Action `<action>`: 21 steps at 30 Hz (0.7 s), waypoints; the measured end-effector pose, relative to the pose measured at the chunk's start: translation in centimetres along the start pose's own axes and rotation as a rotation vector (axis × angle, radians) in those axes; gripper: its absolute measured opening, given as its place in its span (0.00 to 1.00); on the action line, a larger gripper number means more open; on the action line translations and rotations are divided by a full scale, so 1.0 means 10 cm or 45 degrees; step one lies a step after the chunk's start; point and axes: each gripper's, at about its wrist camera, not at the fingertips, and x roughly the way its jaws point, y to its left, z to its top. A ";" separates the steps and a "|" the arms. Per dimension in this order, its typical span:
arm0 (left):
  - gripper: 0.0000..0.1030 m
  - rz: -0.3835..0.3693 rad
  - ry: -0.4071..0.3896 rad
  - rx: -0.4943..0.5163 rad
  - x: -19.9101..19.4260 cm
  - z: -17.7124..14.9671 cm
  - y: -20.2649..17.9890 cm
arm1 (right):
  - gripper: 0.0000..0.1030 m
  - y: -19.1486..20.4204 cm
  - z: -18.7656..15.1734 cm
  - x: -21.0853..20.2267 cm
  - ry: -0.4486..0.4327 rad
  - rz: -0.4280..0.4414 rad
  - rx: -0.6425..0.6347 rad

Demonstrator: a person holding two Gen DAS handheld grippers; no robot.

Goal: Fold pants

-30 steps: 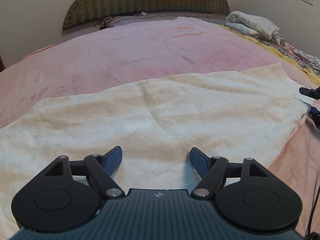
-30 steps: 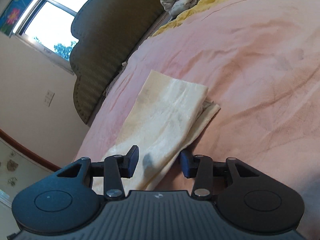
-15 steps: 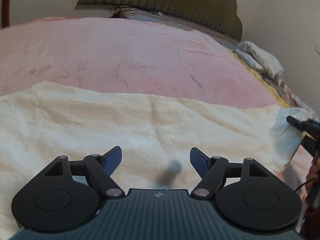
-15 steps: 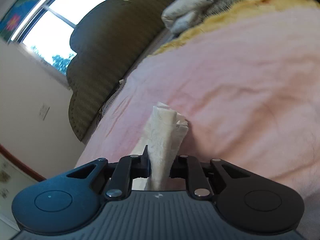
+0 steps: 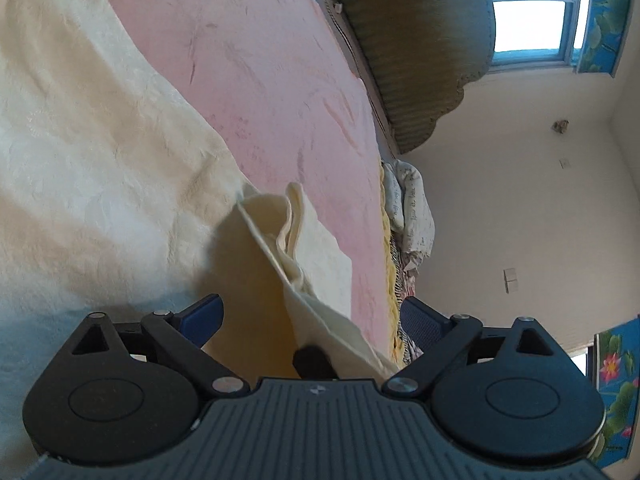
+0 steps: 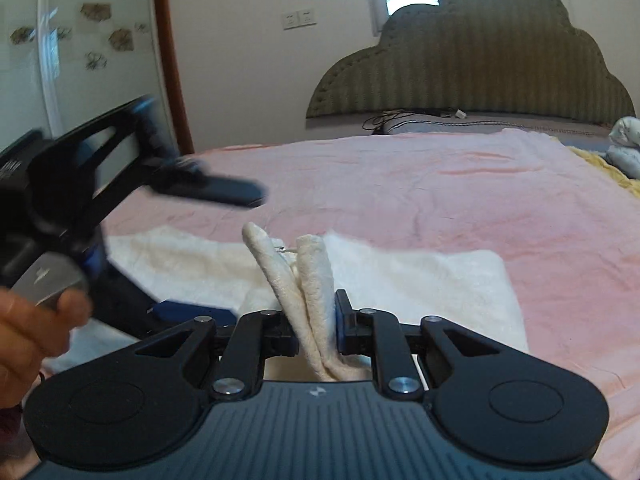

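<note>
Pinching a bunched end of the cream pants, my right gripper has its jaws nearly closed on several layers of fabric, lifted off the pink bedspread; the rest of the pants lies flat across the bed. My left gripper has its jaws opening wide, pads touching nothing, though the lifted fold hangs between them in the left wrist view. Risk as I judge it: the pinch holds uneven layers, so one could slip free as the end is carried over and leave a crooked fold. The left gripper sits close to the right in the right wrist view, blurred, so the two tools could collide or snag the hanging cloth.
</note>
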 end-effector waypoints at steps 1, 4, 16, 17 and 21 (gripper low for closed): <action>0.93 0.006 -0.012 -0.030 0.03 0.02 0.02 | 0.15 0.04 0.01 -0.02 -0.007 0.003 -0.033; 0.86 0.022 -0.050 -0.085 0.09 0.09 0.06 | 0.16 0.18 0.01 -0.07 0.022 0.005 -0.176; 0.09 0.392 -0.232 0.319 -0.52 0.23 -0.08 | 0.16 0.91 -0.06 0.13 0.024 0.134 -0.574; 0.08 0.434 -0.263 0.366 -0.58 0.22 -0.08 | 0.16 0.99 -0.07 0.17 0.017 0.149 -0.604; 0.09 0.587 -0.273 0.463 -0.61 0.20 -0.02 | 0.16 1.18 -0.16 0.38 0.038 0.189 -0.681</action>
